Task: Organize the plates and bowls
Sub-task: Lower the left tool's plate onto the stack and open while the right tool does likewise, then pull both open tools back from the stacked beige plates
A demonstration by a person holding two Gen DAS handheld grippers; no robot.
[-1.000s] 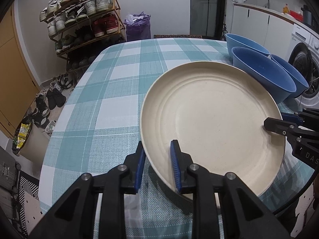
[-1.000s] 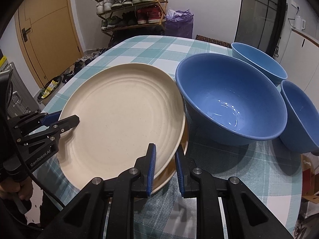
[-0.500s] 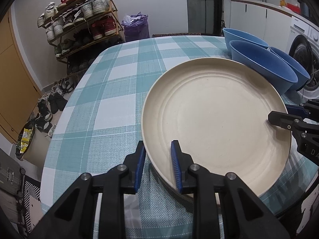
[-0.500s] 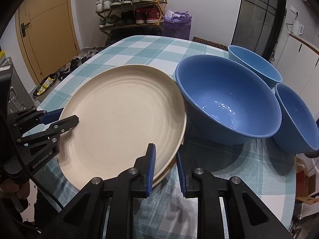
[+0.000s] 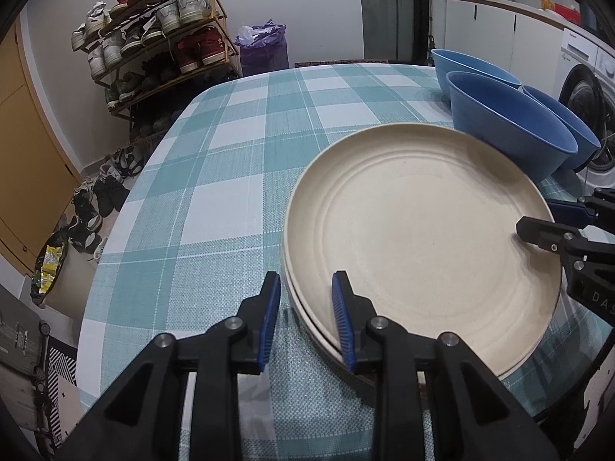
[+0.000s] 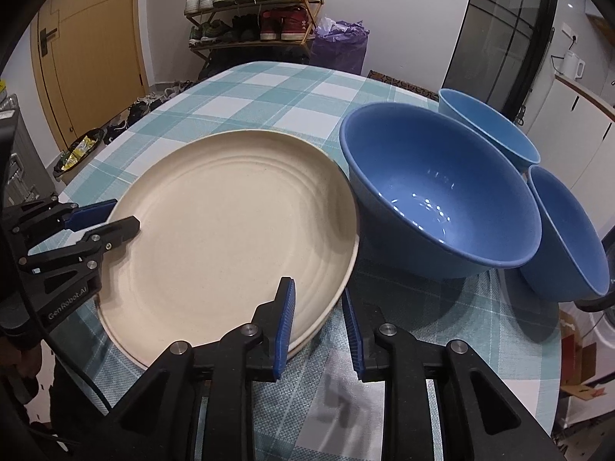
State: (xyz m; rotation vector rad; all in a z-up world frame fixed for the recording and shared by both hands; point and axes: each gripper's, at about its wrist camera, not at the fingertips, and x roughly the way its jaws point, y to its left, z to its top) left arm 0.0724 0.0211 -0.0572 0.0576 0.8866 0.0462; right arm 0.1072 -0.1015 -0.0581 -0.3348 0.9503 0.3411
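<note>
At frame center in both wrist views, a cream plate [image 5: 419, 238] lies on a second plate [image 5: 307, 320] whose rim shows just below it, both resting on the checked tablecloth [image 5: 215, 192].

Left gripper [image 5: 303, 320]: jaws apart, straddling the near rim of the stacked plates, one blue pad outside the rim and one over the top plate's surface. Not pinching; a gap shows on both sides.

Right gripper [image 6: 319, 326]: jaws also apart, straddling the rim at lower center of the right view, one pad over the plate, the other over the cloth. In the left view it enters from the right edge [image 5: 538, 219], its black finger lying on the plate.

3 blue bowls at the right of the right view: a large bowl [image 6: 442, 192] touching or just beside the plate rim, a second bowl [image 6: 488, 130] behind it, a third bowl [image 6: 565, 230] at the far right, tilted against the large one.

Upper left, left view: shoe rack [image 5: 153, 34], purple bag [image 5: 263, 48] beside it.
</note>
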